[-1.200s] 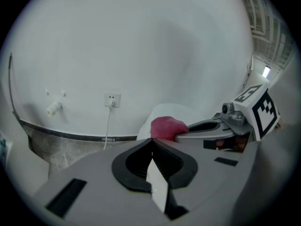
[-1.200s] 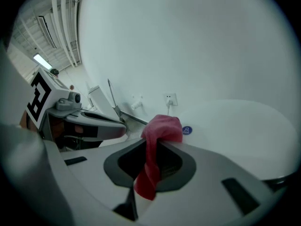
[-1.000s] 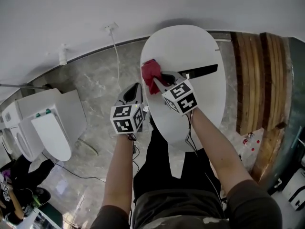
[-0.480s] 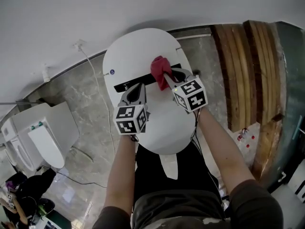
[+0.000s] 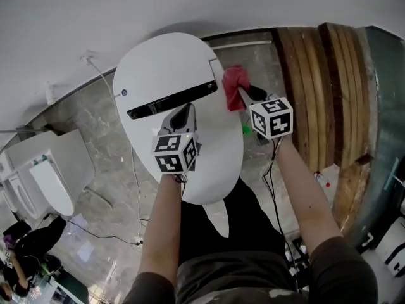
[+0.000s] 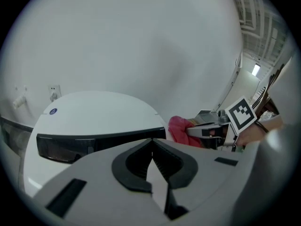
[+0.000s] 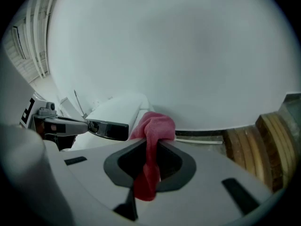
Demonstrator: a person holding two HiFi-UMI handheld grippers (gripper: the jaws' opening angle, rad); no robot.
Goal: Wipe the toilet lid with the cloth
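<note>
The white toilet lid [image 5: 158, 68] lies closed, with a black strip [image 5: 171, 100] across it. My right gripper [image 5: 243, 94] is shut on a red cloth [image 5: 235, 86], which hangs just past the lid's right rim, over the stone floor. In the right gripper view the cloth [image 7: 153, 126] bulges out in front of the jaws and trails back between them, with the lid [image 7: 117, 108] to the left. My left gripper [image 5: 186, 112] hovers over the lid's middle, just below the strip, shut and empty. In the left gripper view its jaws [image 6: 151, 143] meet above the lid [image 6: 94, 112], with the cloth [image 6: 180, 129] to the right.
Wooden planks [image 5: 329, 87] lean against the wall at the right. A second toilet [image 5: 44, 182] stands at the left, and a cable [image 5: 135, 170] runs from a wall socket [image 5: 88, 57] across the floor. Small bottles [image 5: 326, 183] lie by the planks.
My right gripper has carried the cloth rightward across the lid, from its left edge to beyond its right rim. The left gripper has come from beside the lid to over its middle.
</note>
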